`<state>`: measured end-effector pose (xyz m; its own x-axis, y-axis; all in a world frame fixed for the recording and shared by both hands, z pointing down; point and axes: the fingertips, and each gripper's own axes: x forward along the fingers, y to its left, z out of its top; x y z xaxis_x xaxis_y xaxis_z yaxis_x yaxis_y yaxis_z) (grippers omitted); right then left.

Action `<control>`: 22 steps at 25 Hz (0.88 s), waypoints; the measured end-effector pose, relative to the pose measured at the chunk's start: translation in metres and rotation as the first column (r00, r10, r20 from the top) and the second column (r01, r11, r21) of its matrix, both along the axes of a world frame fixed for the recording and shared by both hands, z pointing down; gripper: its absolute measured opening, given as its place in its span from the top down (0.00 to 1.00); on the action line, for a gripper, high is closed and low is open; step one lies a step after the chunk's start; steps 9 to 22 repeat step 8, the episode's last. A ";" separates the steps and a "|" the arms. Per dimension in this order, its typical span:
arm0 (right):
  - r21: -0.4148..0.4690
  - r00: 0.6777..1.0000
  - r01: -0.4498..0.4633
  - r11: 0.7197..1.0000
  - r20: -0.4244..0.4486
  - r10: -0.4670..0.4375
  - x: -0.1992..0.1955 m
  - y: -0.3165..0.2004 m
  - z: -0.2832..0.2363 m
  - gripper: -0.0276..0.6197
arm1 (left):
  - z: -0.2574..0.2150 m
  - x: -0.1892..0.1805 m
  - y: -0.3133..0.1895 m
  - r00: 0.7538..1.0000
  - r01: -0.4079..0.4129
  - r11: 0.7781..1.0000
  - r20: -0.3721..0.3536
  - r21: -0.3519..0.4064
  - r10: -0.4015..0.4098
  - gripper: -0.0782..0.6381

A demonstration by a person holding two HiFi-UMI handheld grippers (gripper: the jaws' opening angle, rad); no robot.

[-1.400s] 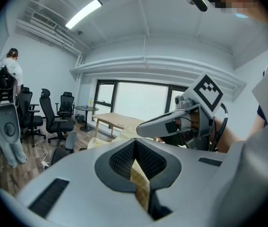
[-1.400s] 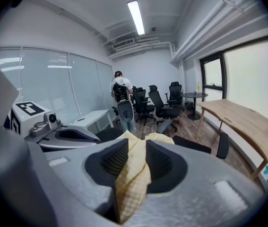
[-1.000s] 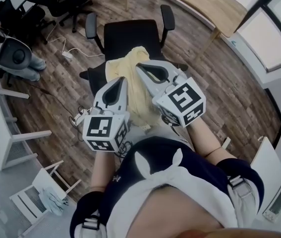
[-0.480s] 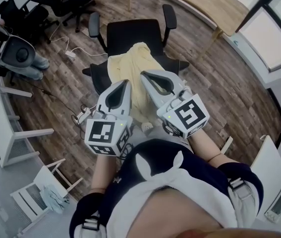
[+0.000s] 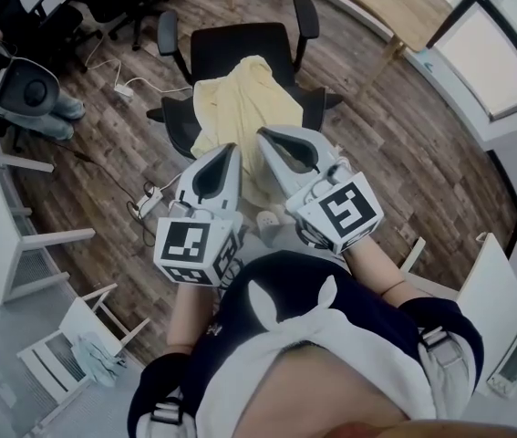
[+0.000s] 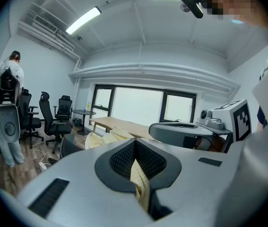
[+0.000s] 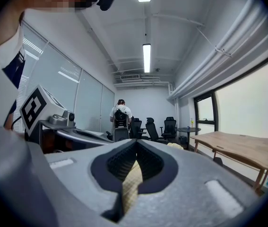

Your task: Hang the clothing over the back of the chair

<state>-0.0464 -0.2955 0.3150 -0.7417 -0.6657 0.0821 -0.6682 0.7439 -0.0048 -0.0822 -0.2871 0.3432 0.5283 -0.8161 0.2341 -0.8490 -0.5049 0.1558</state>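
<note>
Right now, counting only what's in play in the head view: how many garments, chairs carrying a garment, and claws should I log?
Yellow garment: 1
Black office chair under it: 1
Claws: 2, left claw and right claw, both shut on the garment
Total: 4

The clothing (image 5: 238,108) is soft, pale-yellow cloth, matt and creased, with a fine woven grain where it shows close up. The chair (image 5: 240,48) has a matt black, fabric-looking seat and smooth, faintly shiny black plastic armrests (image 5: 168,36). The floor (image 5: 404,153) is brown wood-look plank with a streaky grain and low sheen. The table (image 5: 395,3) is pale wood, smooth and matt. The left gripper (image 5: 227,151) and right gripper (image 5: 264,137) have smooth, matt grey plastic fingers (image 6: 67,188) lined with black ribbed, rubbery pads (image 6: 122,161). Their marker cubes (image 5: 190,249) are matt white with black print.
</note>
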 end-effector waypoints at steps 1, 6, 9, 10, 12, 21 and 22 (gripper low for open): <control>0.002 1.000 -0.003 1.000 0.001 0.003 0.000 0.004 0.000 0.96 | 0.000 0.000 0.004 1.000 -0.002 1.000 -0.001 -0.001 0.002 0.88; 0.005 1.000 -0.021 1.000 0.004 0.021 0.003 0.018 0.000 0.96 | 0.000 0.001 0.019 1.000 -0.010 1.000 -0.001 0.001 0.010 0.88; 0.006 1.000 -0.026 1.000 0.005 0.026 0.003 0.024 0.000 0.96 | -0.001 0.001 0.024 1.000 -0.012 1.000 0.000 0.002 0.012 0.88; 0.006 1.000 -0.026 1.000 0.005 0.026 0.003 0.024 0.000 0.96 | -0.001 0.001 0.024 1.000 -0.012 1.000 0.000 0.002 0.012 0.88; 0.006 1.000 -0.026 1.000 0.005 0.026 0.003 0.024 0.000 0.96 | -0.001 0.001 0.024 1.000 -0.012 1.000 0.000 0.002 0.012 0.88; 0.006 1.000 -0.026 1.000 0.005 0.026 0.003 0.024 0.000 0.96 | -0.001 0.001 0.024 1.000 -0.012 1.000 0.000 0.002 0.012 0.88; 0.006 1.000 -0.026 1.000 0.005 0.026 0.003 0.024 0.000 0.96 | -0.001 0.001 0.024 1.000 -0.012 1.000 0.000 0.002 0.012 0.88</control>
